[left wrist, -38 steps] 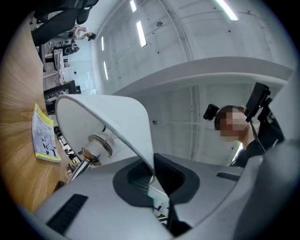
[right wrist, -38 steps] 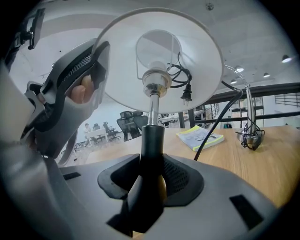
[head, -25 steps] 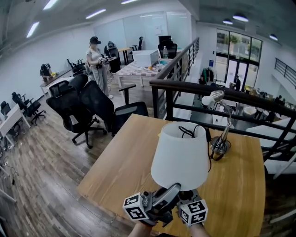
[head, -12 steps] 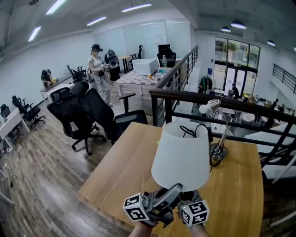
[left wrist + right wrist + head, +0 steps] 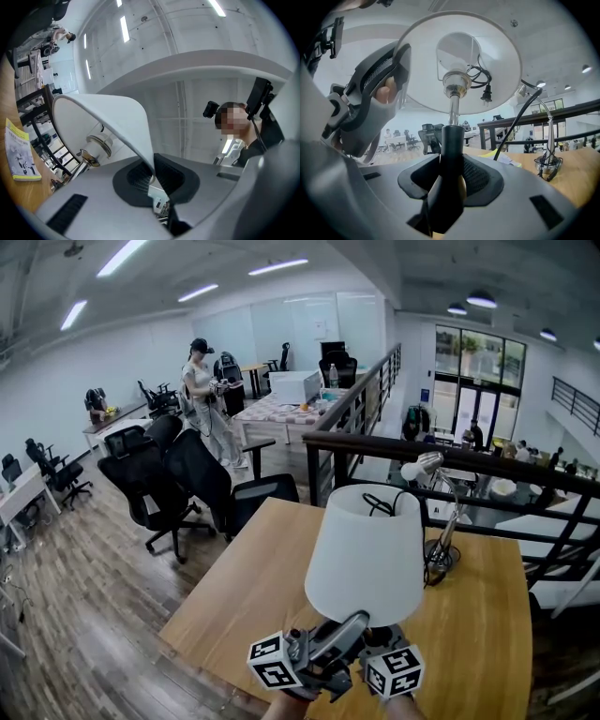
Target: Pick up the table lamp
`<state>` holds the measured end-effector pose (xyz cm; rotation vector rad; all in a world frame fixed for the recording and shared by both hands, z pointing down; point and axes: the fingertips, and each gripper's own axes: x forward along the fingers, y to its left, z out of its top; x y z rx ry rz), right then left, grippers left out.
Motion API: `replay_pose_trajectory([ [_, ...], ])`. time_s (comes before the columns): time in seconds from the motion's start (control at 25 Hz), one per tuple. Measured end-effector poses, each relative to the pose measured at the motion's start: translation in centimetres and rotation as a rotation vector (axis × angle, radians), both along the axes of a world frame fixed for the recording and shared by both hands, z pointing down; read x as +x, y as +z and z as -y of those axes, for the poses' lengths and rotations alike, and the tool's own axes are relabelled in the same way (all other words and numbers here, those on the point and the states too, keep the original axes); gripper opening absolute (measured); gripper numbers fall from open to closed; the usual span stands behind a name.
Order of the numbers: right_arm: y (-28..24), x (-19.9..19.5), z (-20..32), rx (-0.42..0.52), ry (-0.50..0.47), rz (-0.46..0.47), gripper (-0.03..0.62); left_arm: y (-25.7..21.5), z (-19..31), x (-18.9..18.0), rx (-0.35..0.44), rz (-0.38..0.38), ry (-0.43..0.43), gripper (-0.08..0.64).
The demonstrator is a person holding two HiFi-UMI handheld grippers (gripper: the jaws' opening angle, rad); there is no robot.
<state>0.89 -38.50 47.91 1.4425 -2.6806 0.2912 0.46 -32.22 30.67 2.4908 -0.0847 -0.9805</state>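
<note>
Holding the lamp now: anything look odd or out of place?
Yes. The black power cord is bundled inside the white conical lampshade, its plug dangling loose. The left gripper pinches the shade's thin rim, which could bend.

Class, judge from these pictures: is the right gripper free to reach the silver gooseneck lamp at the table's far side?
Probably not. The right gripper is shut on the dark stem of the table lamp, so it is occupied. The gooseneck lamp stands apart, across the table, and the gripper would have to let go first.

White-shaded, dark-stemmed table lamp [image 5: 365,554] stands upright.
</note>
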Motion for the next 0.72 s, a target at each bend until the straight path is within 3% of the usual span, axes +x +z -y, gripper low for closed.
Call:
replay_pose_trajectory([
  [0.72,-3.0,0.5,-0.1,0.045,-0.023,0.021,0.153,-2.7,-0.9,0.8,0.048,0.008,-0.012,0.014],
])
